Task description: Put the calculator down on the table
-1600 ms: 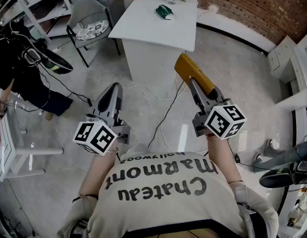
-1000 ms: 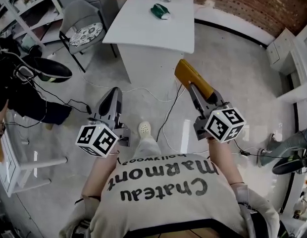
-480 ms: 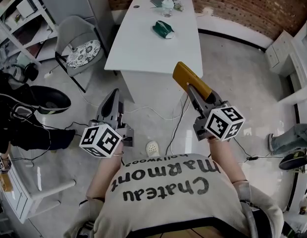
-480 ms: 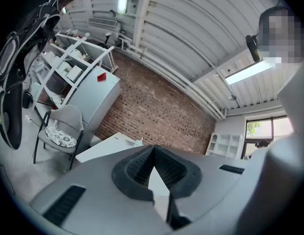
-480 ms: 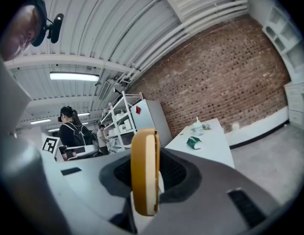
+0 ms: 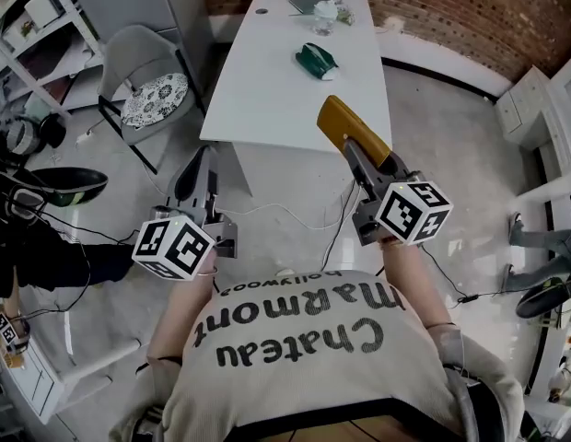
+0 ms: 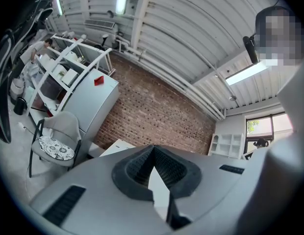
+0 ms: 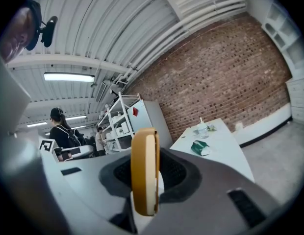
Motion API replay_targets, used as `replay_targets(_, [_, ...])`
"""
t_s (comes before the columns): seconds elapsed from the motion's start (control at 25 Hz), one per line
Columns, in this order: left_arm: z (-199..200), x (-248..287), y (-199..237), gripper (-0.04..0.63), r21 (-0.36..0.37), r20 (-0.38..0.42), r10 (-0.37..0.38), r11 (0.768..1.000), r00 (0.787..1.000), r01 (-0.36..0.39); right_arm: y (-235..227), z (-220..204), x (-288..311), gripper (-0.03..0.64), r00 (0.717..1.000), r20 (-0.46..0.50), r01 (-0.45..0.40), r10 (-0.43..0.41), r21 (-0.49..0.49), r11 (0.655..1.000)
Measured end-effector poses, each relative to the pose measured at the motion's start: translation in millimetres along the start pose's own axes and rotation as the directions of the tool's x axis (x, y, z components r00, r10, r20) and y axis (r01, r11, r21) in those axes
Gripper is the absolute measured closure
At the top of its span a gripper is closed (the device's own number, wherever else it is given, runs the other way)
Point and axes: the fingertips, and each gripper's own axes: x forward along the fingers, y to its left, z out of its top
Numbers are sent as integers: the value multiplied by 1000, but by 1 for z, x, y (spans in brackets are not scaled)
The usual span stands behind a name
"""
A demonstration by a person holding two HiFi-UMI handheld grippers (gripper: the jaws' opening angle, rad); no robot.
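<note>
Calculator (image 6: 343, 127): yellow, long axis fwd toward tabletop (image 6: 267, 81) just ahead, clamped edge-on in R gripper (image 6: 357, 157) fingers; L gripper (image 6: 195, 175) closed, empty.

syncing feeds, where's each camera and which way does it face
Head view: on the head, looking steeply down at the white table; shirt, left tongs, right tongs show.
Left gripper view: rides the left tongs, shown shut, facing the brick wall.
Right gripper view: rides the right tongs, clamped on the calculator, facing the table.
Shared: both gripper views see the brick wall.
</note>
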Motion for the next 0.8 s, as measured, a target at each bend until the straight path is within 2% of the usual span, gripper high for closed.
replay_targets(0.64, [-26, 8, 52, 594, -77, -93, 67, 994, 993, -74, -10, -37, 57, 525, 990, -138, -2, 8, 45, 999])
replay_targets(0.8, [-17, 15, 72, 594, -76, -59, 113, 990, 992, -118, -16, -36, 82, 525, 987, -157, -25, 29, 31, 999])
